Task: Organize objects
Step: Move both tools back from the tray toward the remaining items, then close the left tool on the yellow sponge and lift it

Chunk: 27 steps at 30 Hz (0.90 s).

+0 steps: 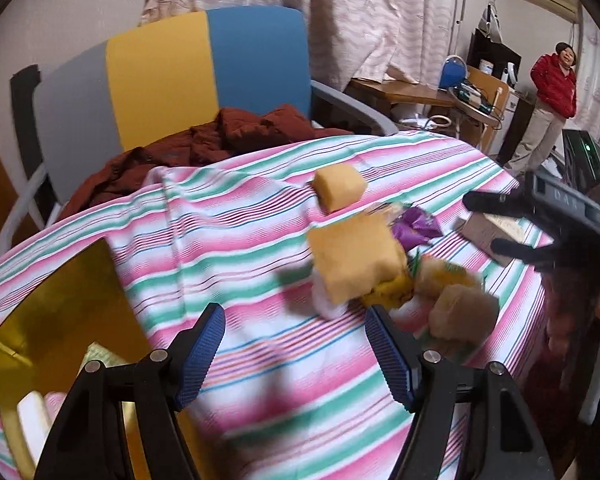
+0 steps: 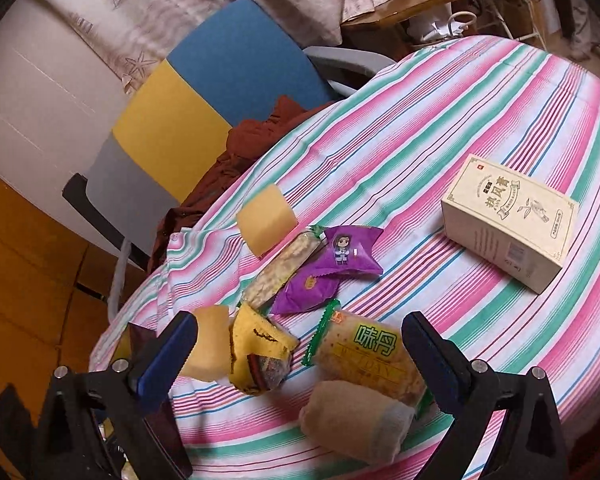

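Observation:
A heap of snacks lies on the striped tablecloth [image 2: 440, 128]. In the right wrist view I see a yellow foam block [image 2: 266, 218], a rice bar [image 2: 284, 268], two purple packets [image 2: 348, 252], a yellow packet [image 2: 260, 352], a green-lettered packet [image 2: 368, 352], a beige roll [image 2: 356, 420] and a pale tea box [image 2: 508, 220]. My right gripper [image 2: 300, 360] hangs open just above the heap. In the blurred left wrist view, the left gripper [image 1: 296, 352] is open near a larger yellow block [image 1: 356, 262]; the right gripper [image 1: 480, 222] shows at right.
A gold tray [image 1: 60, 320] sits at the table's left edge, beside the left gripper. A blue, yellow and grey chair [image 1: 204, 72] with a dark red jacket [image 1: 228, 136] stands behind the table. A person in a red jacket [image 1: 554, 80] stands far right by a cluttered desk [image 1: 420, 92].

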Available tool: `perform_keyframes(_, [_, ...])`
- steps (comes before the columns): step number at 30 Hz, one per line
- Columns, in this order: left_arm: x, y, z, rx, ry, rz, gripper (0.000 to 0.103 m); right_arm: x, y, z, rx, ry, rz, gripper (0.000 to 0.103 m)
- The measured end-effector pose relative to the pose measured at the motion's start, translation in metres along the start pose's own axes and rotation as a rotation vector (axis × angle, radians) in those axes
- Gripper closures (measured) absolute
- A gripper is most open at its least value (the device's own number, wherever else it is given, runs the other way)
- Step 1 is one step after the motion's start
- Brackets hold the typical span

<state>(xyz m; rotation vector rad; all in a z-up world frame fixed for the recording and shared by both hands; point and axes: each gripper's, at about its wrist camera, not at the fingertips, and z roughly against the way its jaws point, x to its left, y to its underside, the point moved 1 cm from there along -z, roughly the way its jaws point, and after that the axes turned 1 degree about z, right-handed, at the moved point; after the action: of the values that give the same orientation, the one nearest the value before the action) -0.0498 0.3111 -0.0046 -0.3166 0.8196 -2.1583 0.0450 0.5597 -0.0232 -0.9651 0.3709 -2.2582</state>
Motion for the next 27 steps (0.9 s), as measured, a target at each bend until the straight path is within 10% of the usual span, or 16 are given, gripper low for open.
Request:
perform_keyframes(15, [-0.028, -0.036, -0.087, 0.098, 0.052, 0.018, 0.015, 0.023, 0.001, 0.007, -0.100, 0.296, 0.216, 0.000])
perform_keyframes(27, [-0.031, -0.024, -0.087, 0.061, 0.080, -0.032, 0.068, 0.035, 0.006, 0.000, -0.091, 0.401, 0.330, 0.000])
